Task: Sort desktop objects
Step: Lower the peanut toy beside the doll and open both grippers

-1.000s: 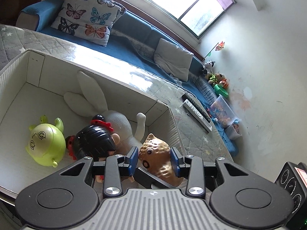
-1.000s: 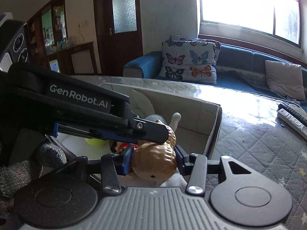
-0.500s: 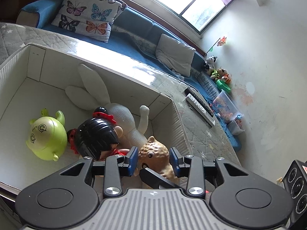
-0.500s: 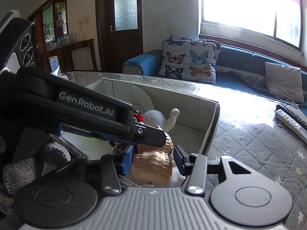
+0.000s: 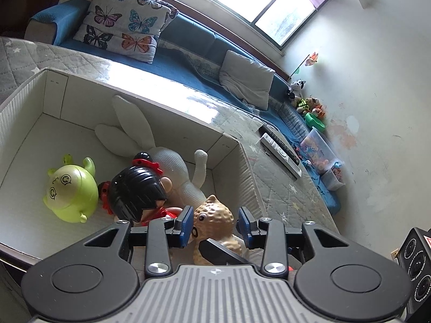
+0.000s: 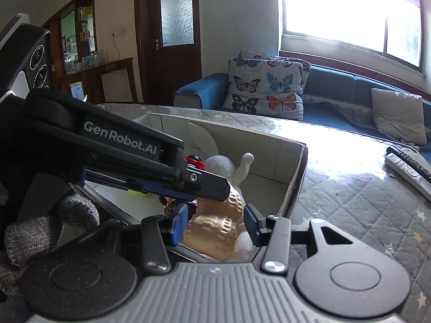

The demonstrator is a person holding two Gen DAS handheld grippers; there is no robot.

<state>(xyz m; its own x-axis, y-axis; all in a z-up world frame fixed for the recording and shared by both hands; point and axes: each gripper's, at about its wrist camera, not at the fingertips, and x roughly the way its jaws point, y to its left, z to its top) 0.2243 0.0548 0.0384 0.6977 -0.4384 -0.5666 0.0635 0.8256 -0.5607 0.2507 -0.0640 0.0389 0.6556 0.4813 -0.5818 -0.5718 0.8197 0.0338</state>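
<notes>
Starting nearest the cameras, the left gripper (image 5: 214, 222) was seen clenched on the head of a tan knobbly toy animal (image 5: 212, 215), its blue pads pressed at either side of the face. The right gripper (image 6: 215, 226) was closed about the same toy's body from the other side, with one left finger crossed over it. A grey knit glove (image 6: 32, 231) was worn on the hand around the left tool. The toy was held over the near right corner of an open cardboard box (image 5: 161, 105). Three more toys were counted on the box floor: a black-haired doll (image 5: 137, 188) just beside the held toy, a green round figure (image 5: 71, 191) to its left, and a white long-eared plush (image 5: 172, 161) behind, against the far wall. Bare floor was left in the box's left half. The box was set on a grey quilted star-print cover (image 5: 282, 188), open to the right as far as two remote controls (image 5: 280, 150) near its edge. Beyond, a blue sofa (image 5: 188, 43) was lined with two butterfly cushions (image 5: 121, 21) and one grey cushion (image 5: 247, 80). A bright window (image 5: 269, 0) was set above it, and a dark door (image 6: 172, 27) stood off to one side.
</notes>
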